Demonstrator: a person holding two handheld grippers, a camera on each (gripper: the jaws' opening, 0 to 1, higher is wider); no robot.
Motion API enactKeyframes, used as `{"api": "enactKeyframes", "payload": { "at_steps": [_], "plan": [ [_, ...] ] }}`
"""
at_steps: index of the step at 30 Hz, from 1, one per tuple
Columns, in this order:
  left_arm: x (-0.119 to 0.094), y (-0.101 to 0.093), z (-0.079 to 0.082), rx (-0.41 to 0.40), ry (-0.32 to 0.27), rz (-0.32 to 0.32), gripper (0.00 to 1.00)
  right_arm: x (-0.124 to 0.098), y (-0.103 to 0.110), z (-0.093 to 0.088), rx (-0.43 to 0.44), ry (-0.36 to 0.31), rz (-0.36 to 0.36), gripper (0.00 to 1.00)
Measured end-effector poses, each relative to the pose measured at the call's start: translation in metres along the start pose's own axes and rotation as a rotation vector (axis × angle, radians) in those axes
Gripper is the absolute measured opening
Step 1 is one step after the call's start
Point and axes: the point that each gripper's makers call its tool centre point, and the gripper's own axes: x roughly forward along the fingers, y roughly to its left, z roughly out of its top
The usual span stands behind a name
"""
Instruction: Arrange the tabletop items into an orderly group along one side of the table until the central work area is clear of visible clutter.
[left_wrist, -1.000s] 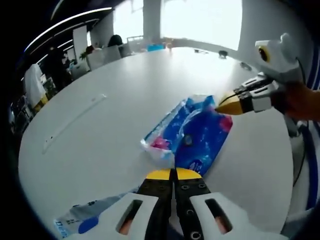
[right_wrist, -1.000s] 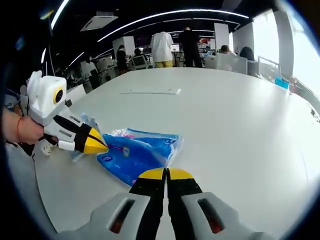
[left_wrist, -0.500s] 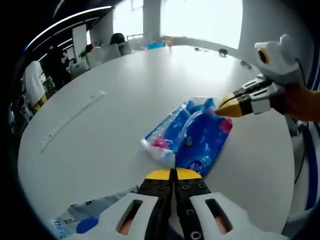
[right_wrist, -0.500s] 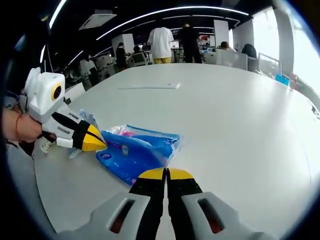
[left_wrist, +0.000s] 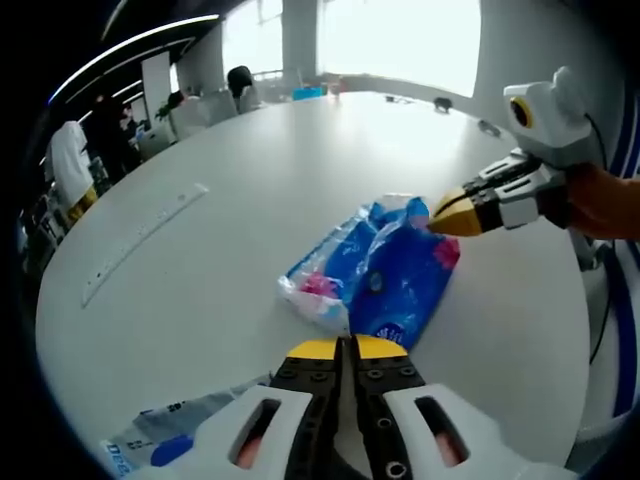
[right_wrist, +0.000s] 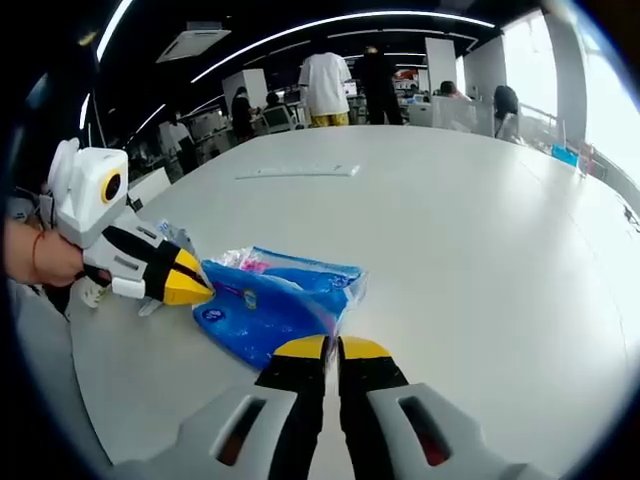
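Slippage is the main risk here: the blue tissue pack (left_wrist: 385, 270) lies on the white counter (left_wrist: 220, 240) at centre frame in the left gripper view, and its soft, glossy wrapper could crumple or slide away if a closed tip merely pushes it, or tear if only a loose corner is pinched. The left gripper (left_wrist: 337, 349) rises from the bottom of its own view with jaws closed together and nothing between them, just short of the pack's near end. The right gripper (right_wrist: 323, 347) is likewise closed and empty, its tip at the pack's edge in its own view. In the left gripper view that right gripper enters from the right, yellow tip at the pack's far corner; a thin plastic bag (left_wrist: 170, 440) with printing lies at lower left. The right gripper view instead shows a long ruler-like strip (right_wrist: 297, 172) near upper centre, and people standing beyond the counter.
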Motion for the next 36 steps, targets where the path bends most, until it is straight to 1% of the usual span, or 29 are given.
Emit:
{"api": "enactKeyframes", "payload": {
  "at_steps": [2, 7, 15, 24, 36],
  "plan": [
    [-0.0004, 0.0002, -0.0004, 0.000, -0.001, -0.001, 0.01, -0.0004, 0.0005, 0.0002, -0.011, 0.002, -0.005, 0.03],
    [-0.0007, -0.0006, -0.0014, -0.003, -0.007, -0.002, 0.03, 0.0011, 0.0040, -0.0009, -0.002, 0.001, 0.002, 0.04],
    [-0.0010, -0.0012, -0.0025, -0.007, -0.013, -0.001, 0.06, 0.0017, 0.0030, -0.0045, 0.004, 0.002, -0.008, 0.08],
    [-0.0029, -0.0024, -0.0049, -0.006, -0.010, 0.003, 0.10, -0.0009, 0.0009, -0.0062, 0.007, 0.000, -0.018, 0.10],
    [-0.0074, -0.0028, -0.0019, -0.011, -0.023, 0.004, 0.13, -0.0051, -0.0004, -0.0065, 0.014, -0.006, -0.026, 0.12]
  ]
}}
